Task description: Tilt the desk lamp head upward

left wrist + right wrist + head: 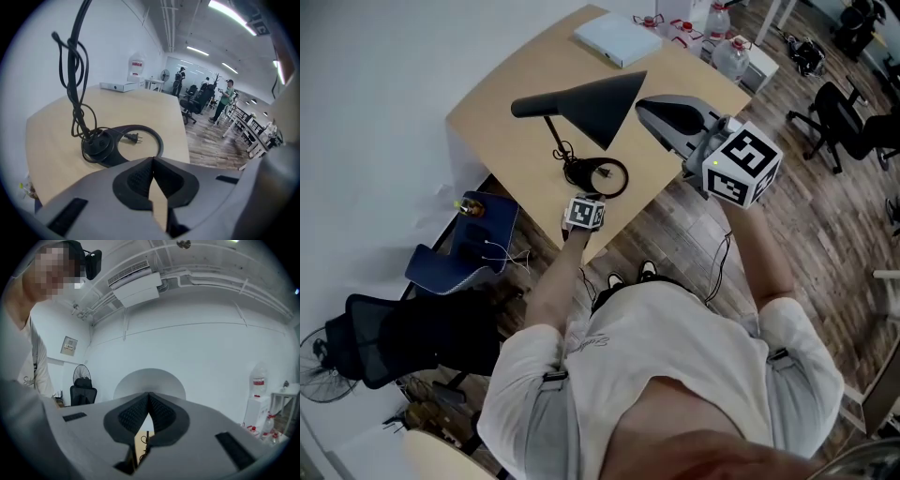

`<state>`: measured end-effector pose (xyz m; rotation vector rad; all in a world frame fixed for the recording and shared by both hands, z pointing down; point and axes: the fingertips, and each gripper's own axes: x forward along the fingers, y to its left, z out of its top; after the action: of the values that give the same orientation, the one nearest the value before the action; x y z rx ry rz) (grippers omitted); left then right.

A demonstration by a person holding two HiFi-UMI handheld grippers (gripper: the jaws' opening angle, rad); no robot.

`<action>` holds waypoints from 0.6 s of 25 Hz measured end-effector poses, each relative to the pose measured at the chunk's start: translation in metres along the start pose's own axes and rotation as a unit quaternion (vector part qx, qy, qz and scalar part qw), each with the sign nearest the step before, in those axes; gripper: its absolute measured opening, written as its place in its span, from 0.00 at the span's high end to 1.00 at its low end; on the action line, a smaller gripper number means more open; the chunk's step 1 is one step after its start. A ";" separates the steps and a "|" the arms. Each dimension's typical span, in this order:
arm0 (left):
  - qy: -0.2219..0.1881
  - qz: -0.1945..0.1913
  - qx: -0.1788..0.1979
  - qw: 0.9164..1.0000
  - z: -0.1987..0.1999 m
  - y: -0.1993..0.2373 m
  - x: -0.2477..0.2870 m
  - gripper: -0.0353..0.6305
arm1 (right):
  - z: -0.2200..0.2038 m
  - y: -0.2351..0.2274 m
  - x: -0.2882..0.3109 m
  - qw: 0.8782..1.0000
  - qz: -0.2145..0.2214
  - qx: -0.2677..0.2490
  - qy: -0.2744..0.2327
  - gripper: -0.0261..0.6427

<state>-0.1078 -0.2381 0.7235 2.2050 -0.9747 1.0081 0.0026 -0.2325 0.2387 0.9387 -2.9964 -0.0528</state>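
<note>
desk lamp head (pixel 591 101) sits over mid-bench (pixel 502 141). long axis runs left-right, narrow end left, wide mouth facing right. its ring base (pixel 600 176) is nr the front edge. right gripper (pixel 642 107) is just beside the mouth, pointing into it, jaws pressed together w/ nothing btwn. left gripper (pixel 583 208) is low by the base, jaws also together, empty. right is nearer the head, so prob. it lifts the mouth end from below.

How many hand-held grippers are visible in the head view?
2. The left hand-held gripper is at the near edge of the desk, beside the lamp base; the right hand-held gripper is near the lamp head.
</note>
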 end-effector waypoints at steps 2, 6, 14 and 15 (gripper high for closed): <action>-0.027 -0.010 0.009 1.000 0.014 -0.014 -0.021 0.93 | -0.014 -0.001 -0.004 1.000 -0.006 0.014 0.003 0.97; -0.073 -0.033 0.024 0.997 0.039 -0.040 -0.072 0.93 | -0.051 0.001 -0.016 0.999 -0.018 0.031 0.021 0.97; -0.182 -0.048 0.036 0.981 0.090 -0.064 -0.176 0.93 | -0.129 0.013 -0.033 0.996 -0.039 0.053 0.052 0.97; -0.194 -0.047 0.036 0.979 0.094 -0.066 -0.186 0.93 | -0.139 0.017 -0.036 0.996 -0.042 0.047 0.056 0.97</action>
<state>-0.1028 -0.1902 0.5101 2.5400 -0.9975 0.5885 0.0233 -0.2022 0.3781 1.0401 -2.8775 0.1362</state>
